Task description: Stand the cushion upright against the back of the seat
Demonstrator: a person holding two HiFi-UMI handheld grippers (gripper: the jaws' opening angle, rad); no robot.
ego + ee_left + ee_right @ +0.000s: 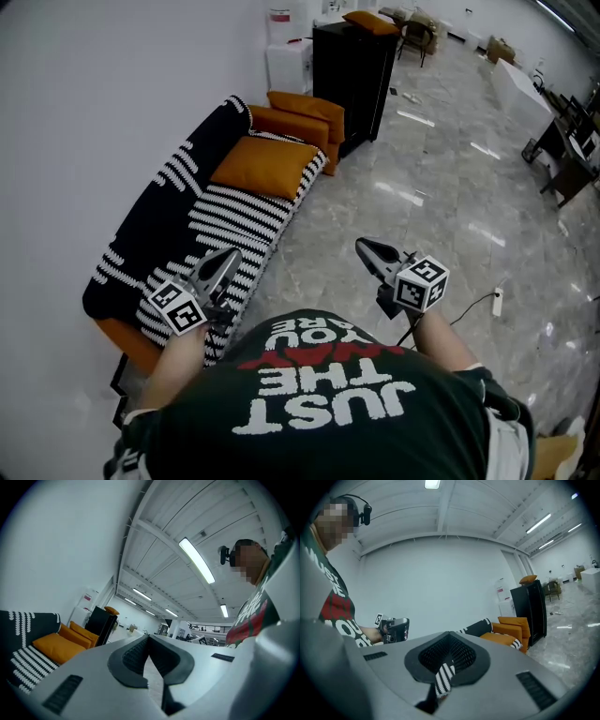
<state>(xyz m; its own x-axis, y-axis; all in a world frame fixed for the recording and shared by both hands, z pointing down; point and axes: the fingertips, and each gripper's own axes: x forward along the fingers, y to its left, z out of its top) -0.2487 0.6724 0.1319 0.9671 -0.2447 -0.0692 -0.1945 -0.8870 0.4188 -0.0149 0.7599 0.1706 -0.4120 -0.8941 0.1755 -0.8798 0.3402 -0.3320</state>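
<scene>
Jaws together and empty on left tool [228, 258] and right tool [364, 247]. Orange fabric cushion [264, 167] lies flat on black-and-white striped sofa [234, 220] seat, well ahead. Probably soft, light, floppy: pinch an edge seam.

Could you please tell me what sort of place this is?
Probably a large open office or hall: polished stone floor, a sofa by the wall, desks far off, strip lights overhead.
</scene>
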